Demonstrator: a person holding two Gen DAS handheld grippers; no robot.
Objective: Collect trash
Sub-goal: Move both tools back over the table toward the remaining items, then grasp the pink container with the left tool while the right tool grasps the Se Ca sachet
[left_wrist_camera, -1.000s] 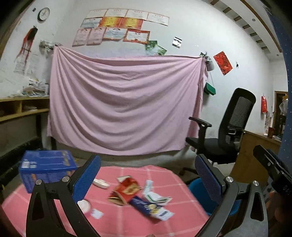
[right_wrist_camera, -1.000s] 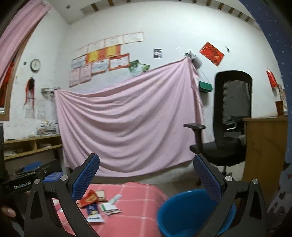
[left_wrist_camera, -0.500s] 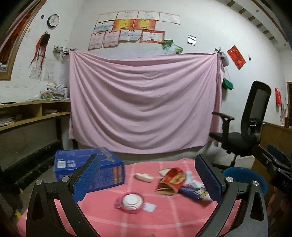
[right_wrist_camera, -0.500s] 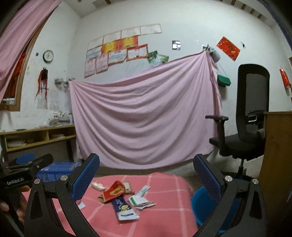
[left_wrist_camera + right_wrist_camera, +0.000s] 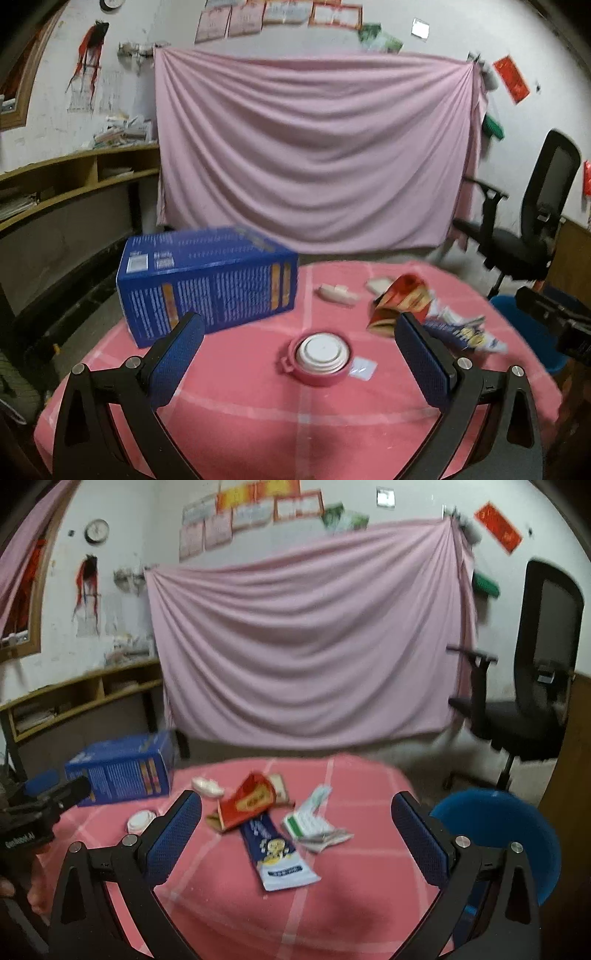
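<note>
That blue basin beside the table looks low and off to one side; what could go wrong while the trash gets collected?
The blue basin sits beyond the table edge, so a dropped wrapper might land on the floor. The flat blue packet lies tight to the cloth and could slip from the open right hand-held gripper. The red wrapper overlaps it, so both might drag together.

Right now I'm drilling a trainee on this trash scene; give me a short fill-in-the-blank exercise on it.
1. The large box on the table is ____ in colour.
2. Both tools, left tool and right tool, are ____.
3. The blue basin stands off the table's ____ side.

Missing words: blue; open; right
</note>
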